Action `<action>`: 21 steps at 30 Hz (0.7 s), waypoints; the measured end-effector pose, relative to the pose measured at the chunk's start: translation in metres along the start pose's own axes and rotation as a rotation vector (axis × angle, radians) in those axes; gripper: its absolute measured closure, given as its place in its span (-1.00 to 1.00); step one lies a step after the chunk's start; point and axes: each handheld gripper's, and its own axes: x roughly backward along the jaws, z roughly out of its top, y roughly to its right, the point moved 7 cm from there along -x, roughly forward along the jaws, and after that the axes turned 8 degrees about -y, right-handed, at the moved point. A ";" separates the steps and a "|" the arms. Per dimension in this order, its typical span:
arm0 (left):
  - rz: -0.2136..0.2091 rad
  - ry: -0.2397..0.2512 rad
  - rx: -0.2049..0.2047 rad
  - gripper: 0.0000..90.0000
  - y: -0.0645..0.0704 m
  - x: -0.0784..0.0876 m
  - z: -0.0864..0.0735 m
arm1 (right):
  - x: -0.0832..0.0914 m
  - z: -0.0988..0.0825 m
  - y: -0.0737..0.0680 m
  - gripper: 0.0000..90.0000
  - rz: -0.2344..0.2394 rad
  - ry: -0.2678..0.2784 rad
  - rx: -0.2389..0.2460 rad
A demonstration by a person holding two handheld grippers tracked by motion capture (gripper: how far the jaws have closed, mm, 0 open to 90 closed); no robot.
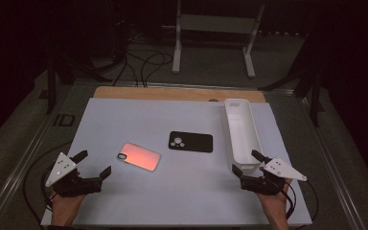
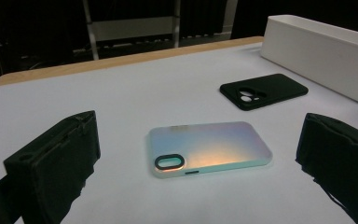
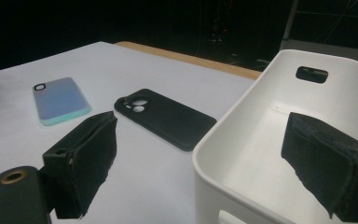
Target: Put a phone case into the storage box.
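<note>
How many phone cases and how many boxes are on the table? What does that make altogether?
Phone cases: 2, the shiny iridescent case and the black case
White boxes: 1, the long white bin
Total: 3 things on the table

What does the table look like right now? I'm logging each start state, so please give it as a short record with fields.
surface: white table top
iridescent phone case: lying flat, camera cutout toward the left claw
black phone case: lying flat, apart from the iridescent one
white bin: long, nothing seen inside it, right of both cases
left claw: open, holding nothing
right claw: open, at the bin's near end
</note>
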 end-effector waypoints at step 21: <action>0.008 -0.006 -0.010 -1.00 0.004 0.001 0.004 | -0.003 -0.002 -0.001 -0.77 -0.006 -0.003 -0.001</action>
